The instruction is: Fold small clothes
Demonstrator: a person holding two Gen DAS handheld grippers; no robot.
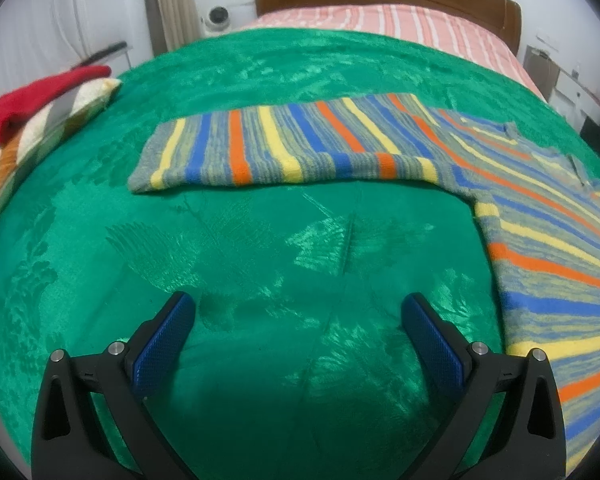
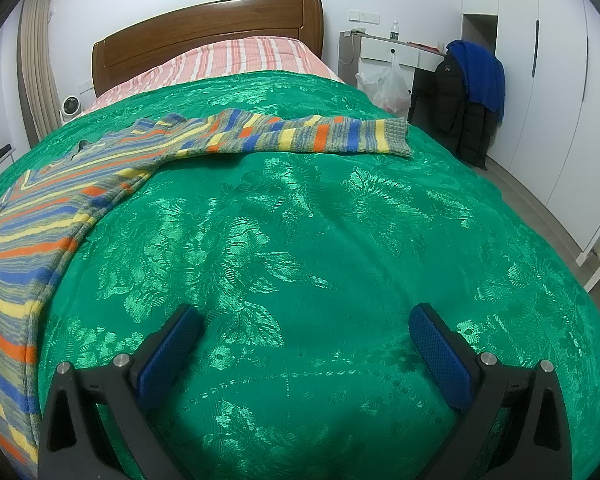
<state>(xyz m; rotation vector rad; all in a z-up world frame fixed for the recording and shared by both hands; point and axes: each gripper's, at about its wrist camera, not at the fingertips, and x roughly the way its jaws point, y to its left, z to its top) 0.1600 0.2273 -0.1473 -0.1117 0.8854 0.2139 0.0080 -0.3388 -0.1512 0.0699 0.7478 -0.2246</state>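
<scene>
A bedroom with white walls holds a bed with a brown wooden headboard, a pink striped sheet at its head and a shiny green patterned bedspread over the rest. A striped sweater in blue, orange, yellow and grey lies flat on the bedspread. In the left wrist view its body fills the right side and one sleeve stretches out to the left, its cuff resting on the green cloth. In the right wrist view the body lies along the left edge and the other sleeve reaches to the right, ending in a grey ribbed cuff.

The left claw hangs over bare bedspread, near the sweater's hem side, its blue pads spread wide with nothing between them. The right claw is likewise spread wide and empty over bare bedspread, well apart from the sleeve.

At the bed's left edge sits a pile of folded clothes with a red piece on top. Beside the bed on the right stand a white cabinet, a plastic bag and a chair draped with a dark jacket and a blue garment.
</scene>
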